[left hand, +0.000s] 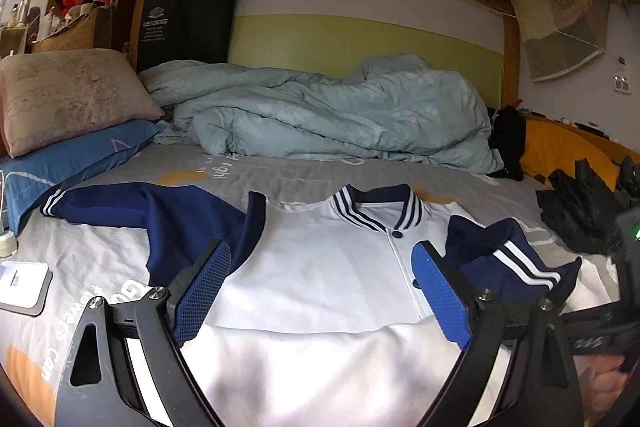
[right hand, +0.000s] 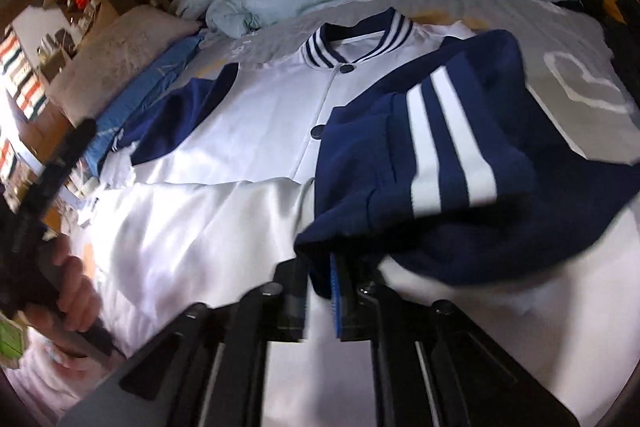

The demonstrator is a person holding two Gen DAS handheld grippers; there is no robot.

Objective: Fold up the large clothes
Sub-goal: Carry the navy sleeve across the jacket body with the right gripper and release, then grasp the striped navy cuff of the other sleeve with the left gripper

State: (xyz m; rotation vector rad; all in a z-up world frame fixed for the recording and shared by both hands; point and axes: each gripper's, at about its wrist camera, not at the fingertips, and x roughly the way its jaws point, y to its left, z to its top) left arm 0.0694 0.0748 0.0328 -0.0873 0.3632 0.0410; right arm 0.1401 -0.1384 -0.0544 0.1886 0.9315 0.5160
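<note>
Nearest: left gripper wide, nothing between the blue pads, hovering over the folded-up white hem of the jacket; right gripper jaws narrow, navy sleeve cuff fabric between them at the near edge; can't tell whether the pads press on it or it just lies there; frame is motion-blurred.

Jacket sits front-up on the grey bedsheet, collar away from the cameras, bottom part already turned up over the body; right-hand sleeve is laid across the chest, left sleeve stretched out flat towards the pillows.

Handling, my read: light, fully limp, no stiffness to rely on; white shell looks satiny so likely slippery, layers may slide off each other; ribbed cuffs and collar are thicker and grippier, so best pinch points are the left cuff or the shoulder seam, not mid-panel.

Room: open sheet left of the body for swinging the sleeve in; white device at the near left, just beside that path; blue pillow touches or nearly touches the cuff; crumpled duvet beyond the collar, gap of bare sheet between; black items far right, apart.
</note>
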